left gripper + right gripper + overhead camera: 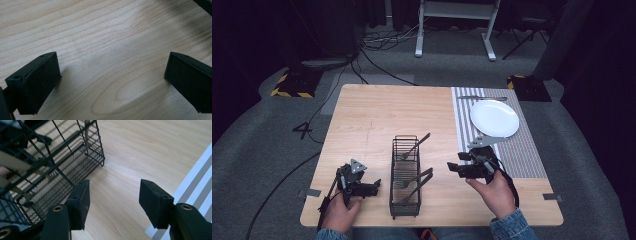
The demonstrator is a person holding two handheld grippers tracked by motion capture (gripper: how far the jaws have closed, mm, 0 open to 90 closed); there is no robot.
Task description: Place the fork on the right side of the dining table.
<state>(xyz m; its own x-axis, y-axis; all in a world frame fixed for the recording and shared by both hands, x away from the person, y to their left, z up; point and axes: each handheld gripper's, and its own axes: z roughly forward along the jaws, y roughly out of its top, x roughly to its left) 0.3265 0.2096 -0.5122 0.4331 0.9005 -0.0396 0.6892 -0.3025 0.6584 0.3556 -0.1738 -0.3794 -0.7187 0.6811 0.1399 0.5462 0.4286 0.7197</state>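
Note:
A black wire basket (392, 175) stands near the table's front middle with three forks (414, 179) leaning in it. My left gripper (374, 186) rests low on the wood to the basket's left; in the left gripper view (112, 80) its jaws stand wide apart over bare wood. My right gripper (454, 164) hovers just right of the basket, pointing toward it. In the right gripper view (113, 200) its jaws are apart with nothing between them, and the basket (62, 157) lies to the left with a fork handle (86, 127) at its far end.
A striped placemat (517, 150) covers the table's right side, seen also at the right edge of the right gripper view (197, 187). A white plate (494, 118) sits on the placemat, with a piece of cutlery (482, 98) beyond it. Cables run across the floor behind the table.

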